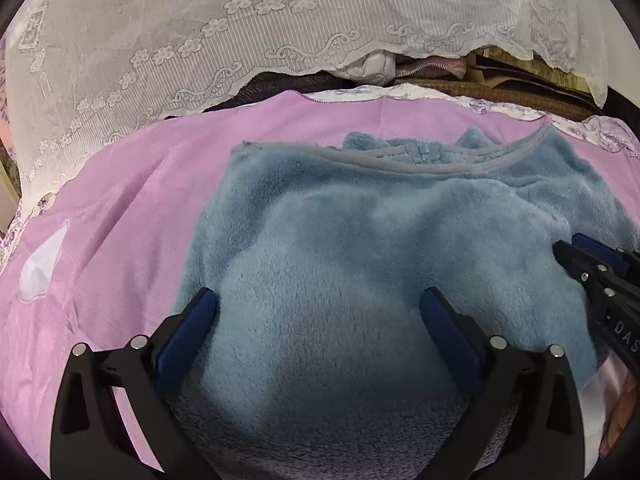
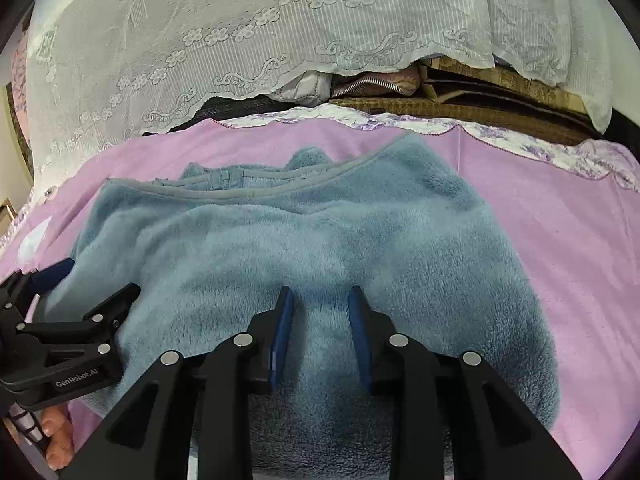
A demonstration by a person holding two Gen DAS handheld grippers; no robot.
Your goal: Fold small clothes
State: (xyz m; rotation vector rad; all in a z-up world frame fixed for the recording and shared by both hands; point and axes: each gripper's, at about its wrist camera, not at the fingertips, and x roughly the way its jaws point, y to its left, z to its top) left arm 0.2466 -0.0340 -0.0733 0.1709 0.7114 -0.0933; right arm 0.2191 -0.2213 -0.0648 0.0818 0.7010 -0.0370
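Note:
A fluffy blue fleece garment [image 1: 340, 240] lies spread on a pink sheet [image 1: 120, 200], its grey-trimmed edge and zip at the far side. My left gripper [image 1: 318, 296] hovers over the garment's near left part with its jaws wide apart and nothing pinched. In the right wrist view the same garment [image 2: 300, 240] fills the middle, and my right gripper [image 2: 319, 292] stands over its near edge with a narrow gap between the blue pads; fleece shows in the gap but is not squeezed. The left gripper [image 2: 100, 278] shows at the left, the right gripper [image 1: 568, 246] at the right edge.
A white lace cloth [image 1: 160, 40] hangs behind the sheet, covering stacked brown mats [image 1: 500, 84] and bundled fabrics. Bare pink sheet [image 2: 560, 220] lies right of the garment. A person's hand [image 2: 56, 432] grips the left tool's handle.

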